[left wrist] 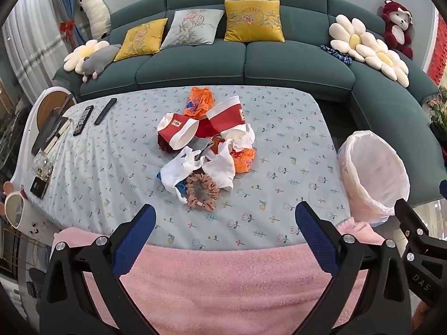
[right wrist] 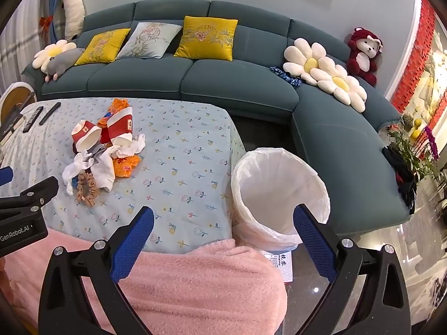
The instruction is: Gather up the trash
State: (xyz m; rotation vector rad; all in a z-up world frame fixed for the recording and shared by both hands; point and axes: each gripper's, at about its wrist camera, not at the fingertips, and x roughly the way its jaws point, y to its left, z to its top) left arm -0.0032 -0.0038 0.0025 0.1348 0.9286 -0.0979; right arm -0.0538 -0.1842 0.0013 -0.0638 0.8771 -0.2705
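A heap of trash lies mid-table: two red-and-white paper cups [left wrist: 181, 132] [left wrist: 227, 117], orange wrappers [left wrist: 199, 102], crumpled white tissue [left wrist: 243, 139], white socks [left wrist: 220, 167] and a brown scrunchie [left wrist: 202, 191]. The heap also shows in the right wrist view [right wrist: 103, 150]. A bin lined with a white bag [left wrist: 374, 173] [right wrist: 279, 192] stands off the table's right edge. My left gripper [left wrist: 225, 217] is open and empty, near the table's front edge, short of the heap. My right gripper [right wrist: 223, 220] is open and empty, between the table corner and the bin.
Two remotes [left wrist: 83, 120] [left wrist: 105, 111], a phone [left wrist: 39, 187], a mug [left wrist: 21, 216] and a jar lie along the table's left edge. A pink fluffy blanket [left wrist: 223, 279] covers the near edge. A teal sofa [left wrist: 245, 64] with cushions wraps the back and right.
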